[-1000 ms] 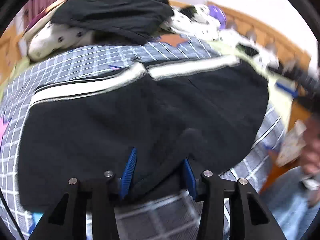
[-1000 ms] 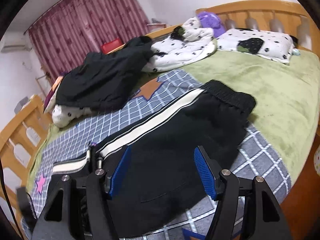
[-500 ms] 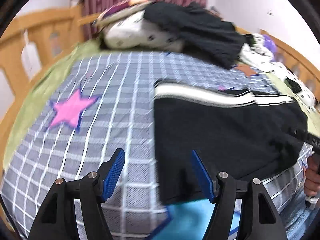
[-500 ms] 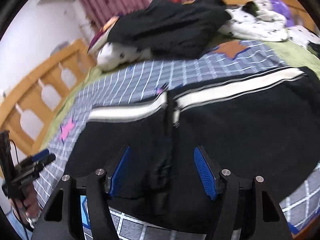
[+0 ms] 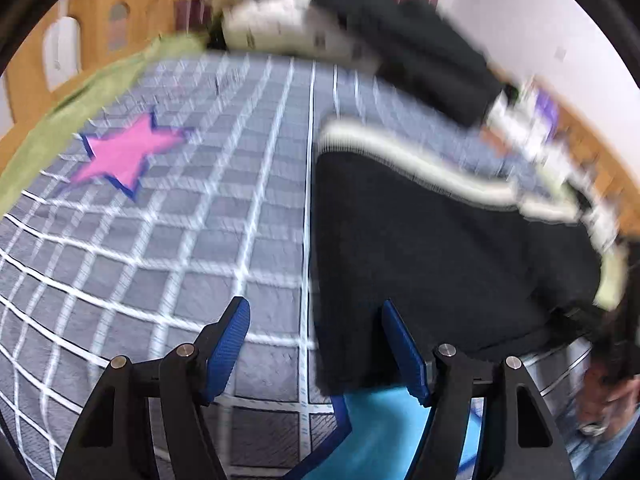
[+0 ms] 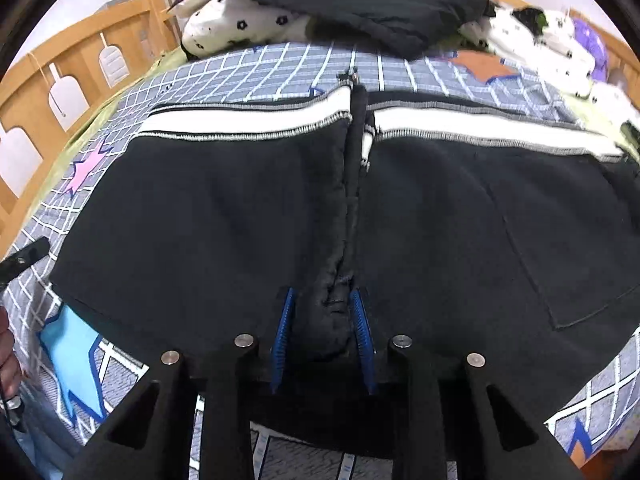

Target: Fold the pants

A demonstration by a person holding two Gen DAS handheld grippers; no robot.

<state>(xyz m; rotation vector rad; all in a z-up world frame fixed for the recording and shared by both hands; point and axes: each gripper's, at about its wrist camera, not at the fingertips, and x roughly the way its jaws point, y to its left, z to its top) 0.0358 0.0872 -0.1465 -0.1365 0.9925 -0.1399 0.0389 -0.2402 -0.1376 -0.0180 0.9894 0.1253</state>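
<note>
Right wrist view: right tool [image 6: 322,332], pressed onto a bunched black ridge of the pants [image 6: 460,216] at their near edge. Pants lie flat on the bed's checked cover [image 6: 256,68], long axis left-right, striped side far. Left tool [image 5: 316,344], spread, empty, beside the pants' left end. Containers: none.

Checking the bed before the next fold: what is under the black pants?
The black pants lie on the gray checked blanket, which shows on every side. A blue patch sticks out at the near edge. Anything under the middle is covered. The right gripper pinches the pants' edge.
</note>
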